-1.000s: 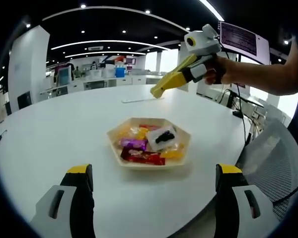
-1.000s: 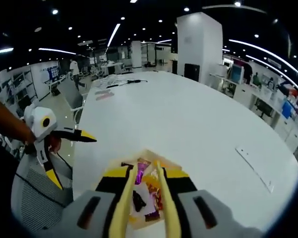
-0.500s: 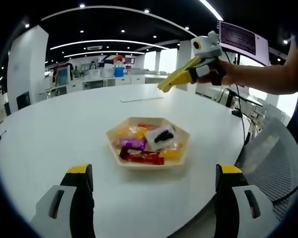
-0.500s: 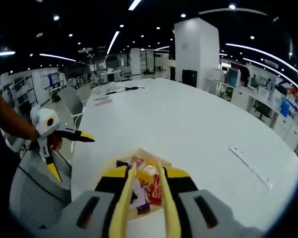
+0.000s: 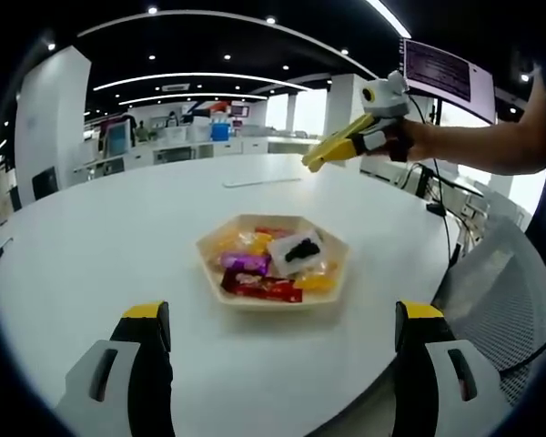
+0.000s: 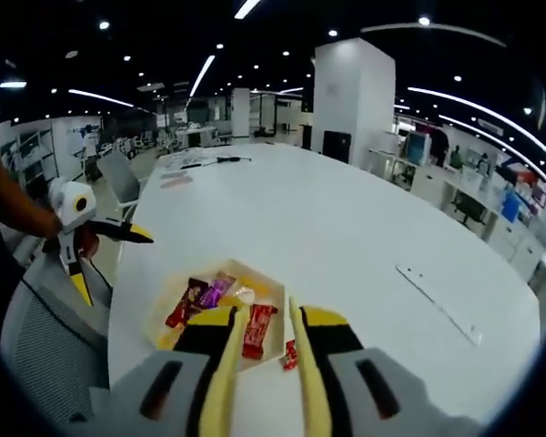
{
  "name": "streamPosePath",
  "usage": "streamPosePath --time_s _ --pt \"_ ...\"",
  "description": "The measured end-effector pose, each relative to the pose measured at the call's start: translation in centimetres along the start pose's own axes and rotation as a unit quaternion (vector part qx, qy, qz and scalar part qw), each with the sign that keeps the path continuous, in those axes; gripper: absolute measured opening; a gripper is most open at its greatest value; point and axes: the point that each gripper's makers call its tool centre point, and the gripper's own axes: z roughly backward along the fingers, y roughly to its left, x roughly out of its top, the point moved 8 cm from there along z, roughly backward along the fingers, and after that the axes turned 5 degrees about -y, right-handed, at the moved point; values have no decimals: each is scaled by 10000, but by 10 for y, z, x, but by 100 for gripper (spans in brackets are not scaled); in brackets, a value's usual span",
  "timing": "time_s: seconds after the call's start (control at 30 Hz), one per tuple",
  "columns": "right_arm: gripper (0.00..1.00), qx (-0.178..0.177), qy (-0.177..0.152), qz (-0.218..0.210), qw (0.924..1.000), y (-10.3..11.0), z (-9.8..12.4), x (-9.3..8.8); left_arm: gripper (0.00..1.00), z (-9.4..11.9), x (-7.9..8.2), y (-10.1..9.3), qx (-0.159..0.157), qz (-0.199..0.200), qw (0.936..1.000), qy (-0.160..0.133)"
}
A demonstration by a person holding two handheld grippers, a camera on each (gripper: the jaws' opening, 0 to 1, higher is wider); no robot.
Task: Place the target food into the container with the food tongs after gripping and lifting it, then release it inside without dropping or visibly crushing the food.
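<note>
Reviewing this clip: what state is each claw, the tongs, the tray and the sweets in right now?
Left claw: open wide, empty.
Right claw: shut on the food tongs, held up above the table.
Food tongs: tips empty, clear of the tray.
Tray: flat on the table, holding wrapped sweets.
Wrapped sweets: piled in the tray, none gripped.

Open-plan office: long white table [image 6: 364, 246], mesh chair [image 5: 500, 291], wall screen [image 5: 446, 73], white pillar [image 6: 350, 109], rows of desks [image 5: 200, 146] behind, black ceiling with strip lights [image 5: 209, 80] and spotlights.
</note>
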Motion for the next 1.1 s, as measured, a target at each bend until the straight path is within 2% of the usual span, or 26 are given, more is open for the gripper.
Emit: streamPosePath --time_s 0.37,0.67,0.83,1.1 --pt "27 139 330 406 9985 -20 4 -27 100 0 -1 0 28 24 10000 28" --pt "27 319 402 731 9960 -30 1 -31 100 0 -2 1 60 -3 9999 83" --pt "27 650 709 1090 9894 -28 -9 -47 100 0 -2 1 68 -15 9999 94" --pt "27 934 932 1341 9821 -25 -32 -63 100 0 -3 1 76 -15 9998 165"
